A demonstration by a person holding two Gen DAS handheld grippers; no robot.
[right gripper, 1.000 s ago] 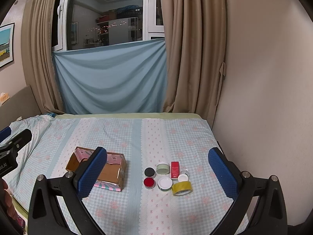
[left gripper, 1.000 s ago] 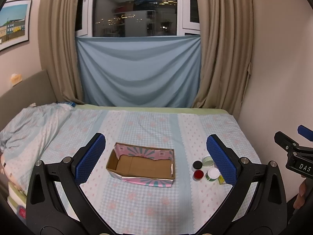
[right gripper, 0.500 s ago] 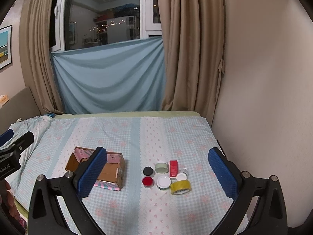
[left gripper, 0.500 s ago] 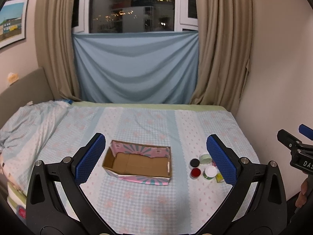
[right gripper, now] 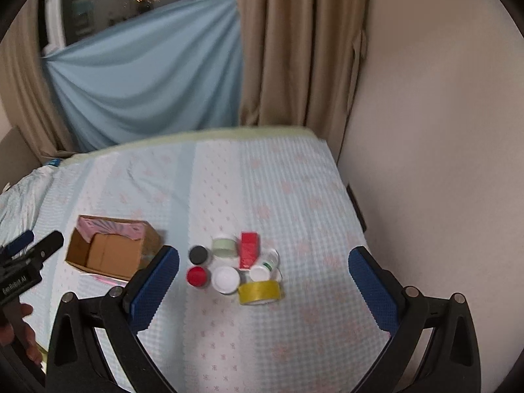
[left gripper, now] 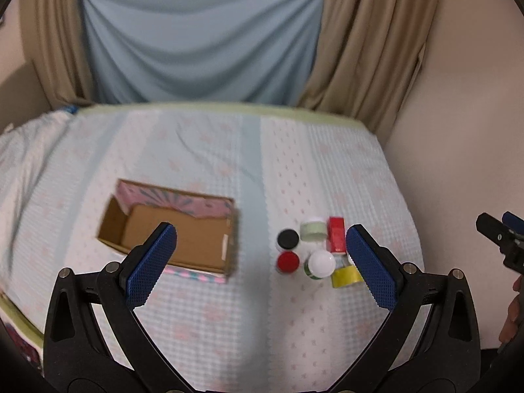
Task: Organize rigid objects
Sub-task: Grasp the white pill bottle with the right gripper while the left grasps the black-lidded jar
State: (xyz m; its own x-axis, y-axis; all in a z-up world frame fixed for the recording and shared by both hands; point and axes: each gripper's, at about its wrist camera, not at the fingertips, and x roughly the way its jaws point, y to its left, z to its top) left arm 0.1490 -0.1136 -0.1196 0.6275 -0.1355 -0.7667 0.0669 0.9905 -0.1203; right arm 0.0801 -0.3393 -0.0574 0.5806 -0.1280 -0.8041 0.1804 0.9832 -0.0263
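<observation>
Both grippers raised over bed, angled down: left gripper [left gripper: 260, 262] jaws apart, right gripper [right gripper: 263, 283] jaws apart, nothing held.

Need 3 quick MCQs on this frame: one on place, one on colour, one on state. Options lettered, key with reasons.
1. Where is the cardboard box relative to the cluster of small items?
A. left of it
B. right of it
C. on top of it

2. What colour is the tape roll?
A. blue
B. yellow
C. black

3. What state is the right gripper in?
A. shut on the tape roll
B. shut and empty
C. open

Key: A, the box lies left of the lids; B, the roll is yellow; C, its fingers stand wide apart, holding nothing.
</observation>
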